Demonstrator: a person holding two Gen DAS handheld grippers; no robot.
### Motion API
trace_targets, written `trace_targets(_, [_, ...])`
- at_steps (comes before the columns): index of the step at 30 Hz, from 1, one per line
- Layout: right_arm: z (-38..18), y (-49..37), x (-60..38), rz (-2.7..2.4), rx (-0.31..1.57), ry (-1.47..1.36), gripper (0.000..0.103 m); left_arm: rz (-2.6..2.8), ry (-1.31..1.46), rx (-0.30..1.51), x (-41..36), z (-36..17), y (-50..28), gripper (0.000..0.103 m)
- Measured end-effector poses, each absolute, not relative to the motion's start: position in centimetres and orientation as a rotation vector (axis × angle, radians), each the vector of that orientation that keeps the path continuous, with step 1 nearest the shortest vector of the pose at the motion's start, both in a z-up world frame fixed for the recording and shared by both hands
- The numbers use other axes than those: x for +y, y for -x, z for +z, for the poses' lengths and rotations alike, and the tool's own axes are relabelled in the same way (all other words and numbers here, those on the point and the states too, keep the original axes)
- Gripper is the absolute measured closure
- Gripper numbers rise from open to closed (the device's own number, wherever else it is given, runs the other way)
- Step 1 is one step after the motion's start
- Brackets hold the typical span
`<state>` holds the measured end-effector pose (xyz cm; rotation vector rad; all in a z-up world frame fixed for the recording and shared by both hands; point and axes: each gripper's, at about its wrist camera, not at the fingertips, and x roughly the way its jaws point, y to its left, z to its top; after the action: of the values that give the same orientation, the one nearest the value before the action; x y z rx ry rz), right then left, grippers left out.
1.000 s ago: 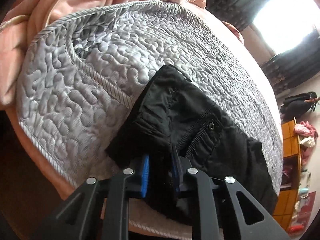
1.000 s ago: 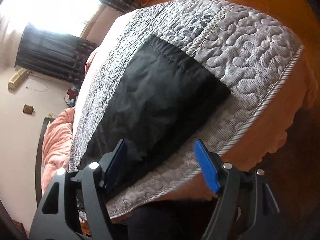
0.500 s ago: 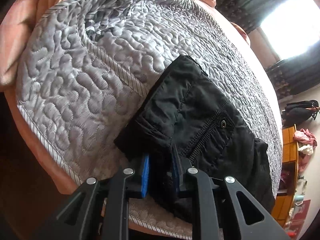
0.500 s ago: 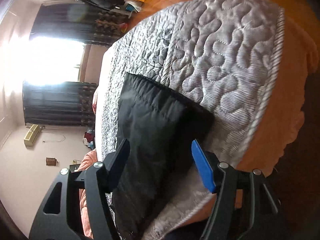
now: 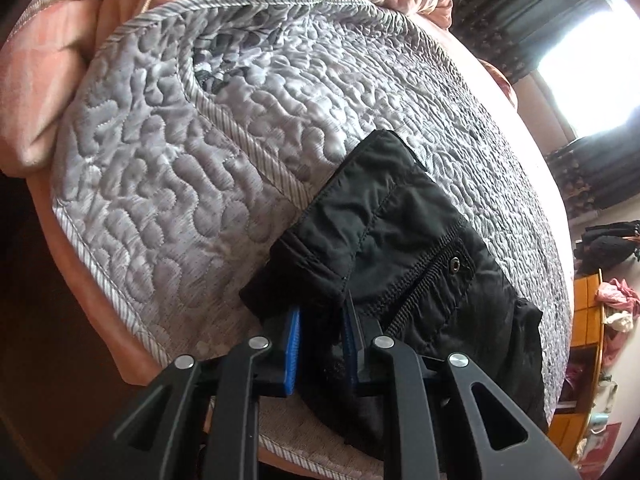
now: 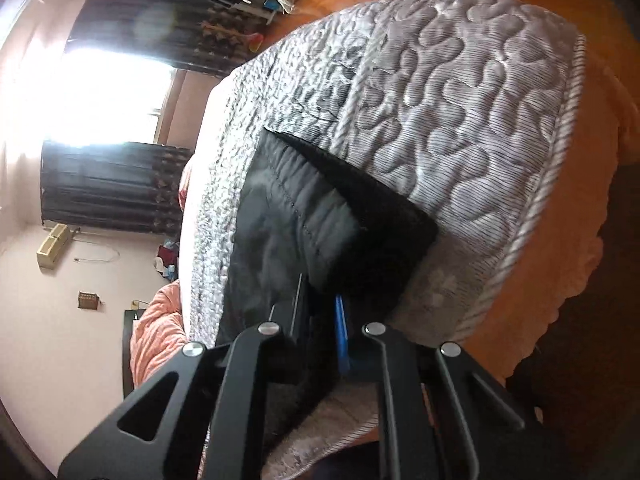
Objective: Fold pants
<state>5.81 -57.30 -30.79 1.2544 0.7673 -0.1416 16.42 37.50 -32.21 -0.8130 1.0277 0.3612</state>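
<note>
Black pants [image 5: 404, 248] lie folded lengthwise on a grey quilted bedspread [image 5: 168, 184]. In the left wrist view the waistband end with a snap button faces me. My left gripper [image 5: 320, 320] is shut on the near edge of the waistband. In the right wrist view the leg end of the pants [image 6: 304, 224] lies near the bed's foot corner. My right gripper [image 6: 320, 312] is shut on the near edge of the leg hem, and the fabric lifts a little at the corner.
A pink blanket [image 5: 72, 48] is bunched at the head of the bed. The quilt's corded edge [image 6: 560, 152] runs close to the pants, with the orange bed skirt [image 6: 580, 260] below. Dark curtains and a bright window [image 6: 100, 92] stand beyond.
My right gripper moved in over the leg hem and closed on it. My left gripper stayed shut on the waistband and shifted only slightly.
</note>
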Motion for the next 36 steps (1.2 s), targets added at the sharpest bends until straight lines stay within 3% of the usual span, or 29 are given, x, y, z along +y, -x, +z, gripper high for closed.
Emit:
trace_targets(11, [-33.2, -7.3, -57.8, -0.178, 0.835, -1.232, 0.092, 0.375, 0.796, 1.044, 37.1, -33.4, -15.6, 0.085])
trace_targets(14, [-33.0, -7.0, -57.9, -0.160, 0.819, -1.239, 0.085, 0.378, 0.715, 1.048, 36.2, -32.9, -15.8, 0.085])
trace_targets(15, [-32.4, -6.7, -57.9, -0.149, 0.805, -1.238, 0.072, 0.376, 0.691, 1.049, 36.0, -32.6, -15.7, 0.084])
trace_targets(16, [-32.0, -6.5, -58.0, -0.148, 0.792, -1.234, 0.061, 0.381, 0.664, 1.048, 35.7, -32.1, -15.5, 0.079])
trace_targets(18, [-30.6, -5.6, -58.7, -0.171, 0.753, -1.227, 0.060, 0.430, 0.623, 1.030, 35.4, -31.1, -14.7, 0.068])
trace_targets(19, [-30.2, -5.0, -59.0, -0.181, 0.733, -1.241, 0.060, 0.456, 0.616, 1.001, 35.2, -30.3, -13.8, 0.049])
trace_targets(20, [-29.9, -4.6, -59.3, -0.189, 0.720, -1.247, 0.060, 0.470, 0.620, 0.959, 35.1, -29.7, -12.8, 0.039])
trace_targets(24, [-27.9, -4.9, -58.7, -0.123, 0.700, -1.203, 0.060, 0.486, 0.593, 0.840, 33.3, -28.0, -10.3, 0.028])
trace_targets(26, [-28.0, -6.2, -57.7, -0.079, 0.726, -1.182, 0.060, 0.466, 0.567, 0.818, 32.2, -27.7, -10.6, 0.015])
trace_targets(30, [-30.0, -8.5, -57.2, -0.107, 0.788, -1.182, 0.060, 0.365, 0.564, 0.869, 29.9, -29.4, -12.6, 0.013])
trace_targets(33, [-32.1, -9.0, -57.8, -0.137, 0.834, -1.211, 0.078, 0.329, 0.609, 0.945, 29.1, -31.7, -14.0, 0.012])
trace_targets(36, [-30.9, -7.5, -58.9, -0.164, 0.776, -1.204, 0.074, 0.377, 0.632, 1.020, 29.4, -34.2, -14.9, 0.012])
